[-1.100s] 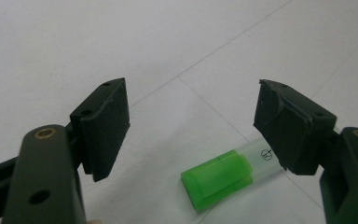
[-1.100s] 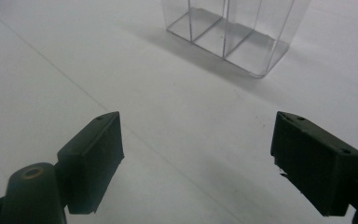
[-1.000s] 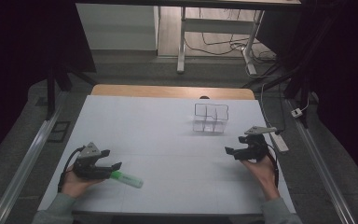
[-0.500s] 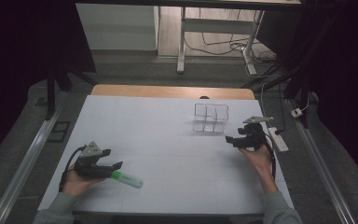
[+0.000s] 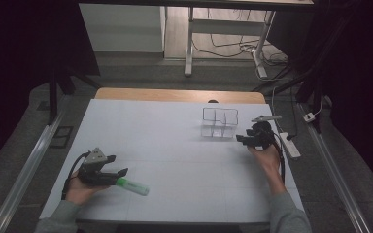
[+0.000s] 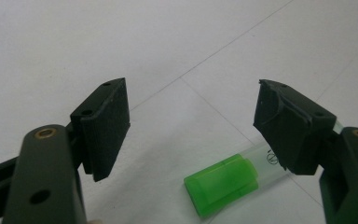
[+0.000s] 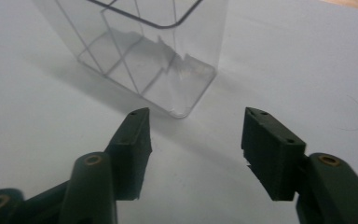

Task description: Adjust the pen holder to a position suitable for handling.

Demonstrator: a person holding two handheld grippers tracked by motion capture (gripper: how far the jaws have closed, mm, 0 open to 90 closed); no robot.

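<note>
A clear tube with a green cap [image 5: 133,186] lies on the white table [image 5: 165,141] at the front left. My left gripper [image 5: 118,174] rests beside it, open; in the left gripper view the tube [image 6: 223,183] lies on the table under the right pad [image 6: 286,126], not gripped. A clear divided box [image 5: 219,123] stands at the back right. My right gripper [image 5: 241,140] hovers just right of it, jaws aimed at it. They have just been closing, and nothing is between them. The right gripper [image 7: 196,128] faces the box's near corner [image 7: 177,70].
A white power strip [image 5: 290,144] lies along the table's right edge, close to my right hand. A wooden strip [image 5: 179,94] borders the far edge. Metal rails run down both sides of the table, and desk legs and cables stand beyond it.
My right gripper has moved away from me and slightly left, towards the clear box, and its jaws have narrowed. The left gripper and the tube have stayed put.
</note>
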